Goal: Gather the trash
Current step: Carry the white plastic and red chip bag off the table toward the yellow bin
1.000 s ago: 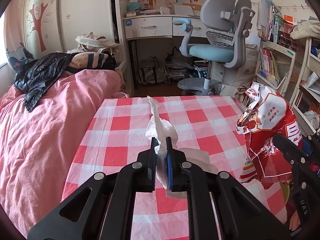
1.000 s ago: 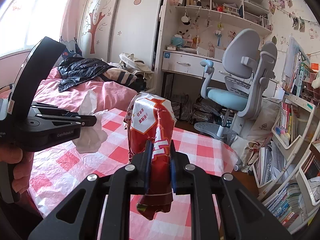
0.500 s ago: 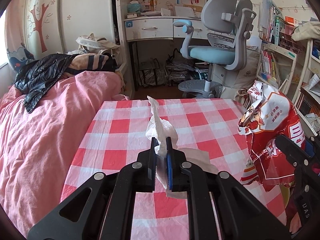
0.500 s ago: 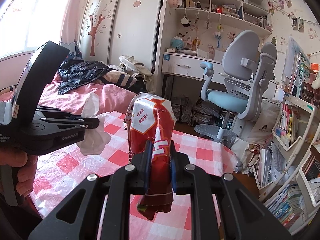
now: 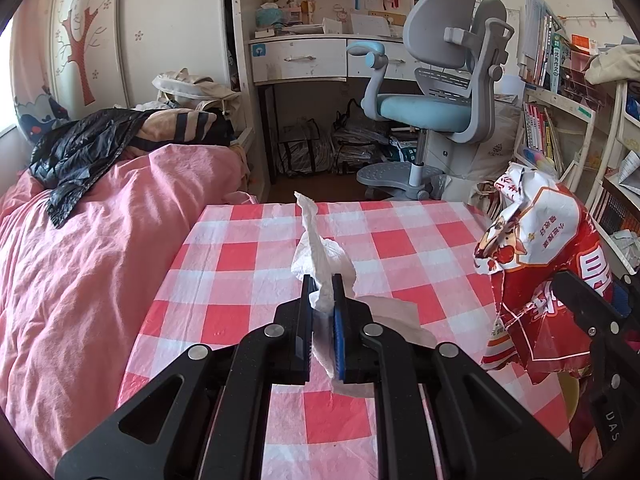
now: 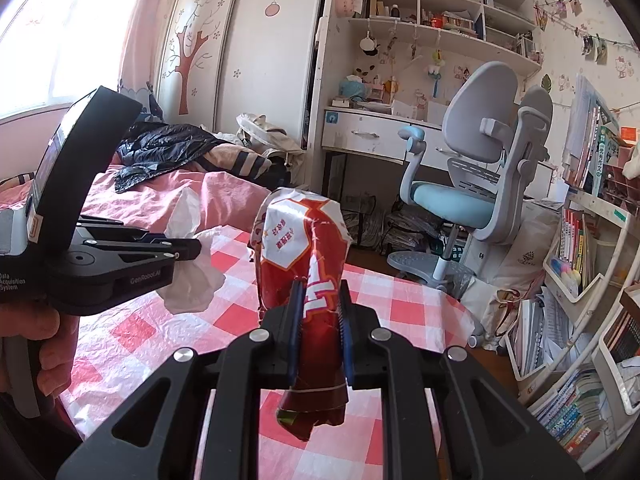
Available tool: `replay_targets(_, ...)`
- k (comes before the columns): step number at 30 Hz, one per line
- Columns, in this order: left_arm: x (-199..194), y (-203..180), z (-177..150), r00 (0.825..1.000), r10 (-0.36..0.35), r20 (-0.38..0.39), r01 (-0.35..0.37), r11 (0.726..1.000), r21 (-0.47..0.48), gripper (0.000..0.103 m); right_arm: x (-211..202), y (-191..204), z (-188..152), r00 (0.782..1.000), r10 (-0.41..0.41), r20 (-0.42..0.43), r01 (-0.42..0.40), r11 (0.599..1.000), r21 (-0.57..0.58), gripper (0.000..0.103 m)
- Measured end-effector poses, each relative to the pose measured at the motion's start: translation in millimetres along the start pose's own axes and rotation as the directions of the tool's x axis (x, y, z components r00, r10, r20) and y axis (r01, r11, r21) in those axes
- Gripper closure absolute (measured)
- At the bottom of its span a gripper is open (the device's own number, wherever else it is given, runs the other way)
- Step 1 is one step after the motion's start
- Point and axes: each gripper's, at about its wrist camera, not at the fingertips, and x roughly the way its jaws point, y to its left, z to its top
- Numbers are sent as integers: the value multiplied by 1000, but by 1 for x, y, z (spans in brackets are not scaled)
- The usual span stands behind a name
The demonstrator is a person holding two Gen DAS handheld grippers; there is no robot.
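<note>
While both claws hang over the table [image 5: 248,256] with its red-and-white checked cloth, each has a piece of trash pinched tight. Over the middle of the table, the left gripper [image 5: 321,294] has its jaws pressed nearly together on a crumpled white tissue [image 5: 320,248]; a thin twist of it stands up above the pads and a loose flap droops below them, clear of the cloth as far as the right wrist view shows. Toward the table's right edge, the right gripper [image 6: 319,312] is clamped on a crushed red snack bag [image 6: 304,248], its jaws a little wider apart because of the bag's bulk; the white-printed top bulges above the pads and the torn bottom end dangles beneath. From the left wrist view only one black finger of the right gripper shows, cut off by the frame edge, and the bag's lower part is lost behind it. A hand [image 6: 44,344] grips the left gripper's handle at the table's left side, half out of frame. Beyond the table's far edge stands a grey chair [image 5: 440,96] with a blue seat, and a pink-covered bed [image 5: 80,264] lies against its left side. The print on the bag is too creased to read
</note>
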Motion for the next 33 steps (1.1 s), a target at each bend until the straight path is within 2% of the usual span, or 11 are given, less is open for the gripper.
replay_targets(10,5,-6,8,1000,-2,2,2,1000,7,95,1,-6,1,1000,-3,6,3,1000,5,86)
replay_targets(13,8,-8,10,1000,-1,-1,1,1000,9,95,6,-11,-2,1000,-5,-29,6,1000,13,86)
replay_targets(14,8,-8,9,1000,0,-1,0,1000,9,95,11,-14,-4,998,3,-58,-2,1000,19,82)
replay_targets(15,10,-7,10,1000,2,-2,-1,1000,8,95,21,-17,-8,993,11,-117,-8,1000,25,68)
replay_targets(17,9,-6,6,1000,3,-2,-3,1000,6,95,44,-22,-25,964,17,-265,-7,999,37,50)
replay_targets(19,10,-6,5,1000,0,-5,0,1000,5,95,61,-26,-43,930,19,-368,0,999,51,49)
replay_targets(21,10,-7,5,1000,-2,-3,2,1000,8,95,75,-26,-57,892,21,-451,-1,999,43,43)
replay_targets(25,9,-8,3,1000,-8,-1,8,1000,13,94,93,-18,-80,832,30,-554,-32,999,6,43)
replay_targets(26,9,-8,4,1000,-9,-1,9,1000,14,95,96,-14,-84,823,24,-567,-36,999,-9,42)
replay_targets(30,9,-7,3,1000,-10,1,10,1000,11,94,91,-6,-82,828,50,-558,-71,997,-17,51)
replay_targets(33,5,-6,3,1000,-11,7,11,1000,4,94,83,-4,-74,847,69,-526,-89,996,-12,52)
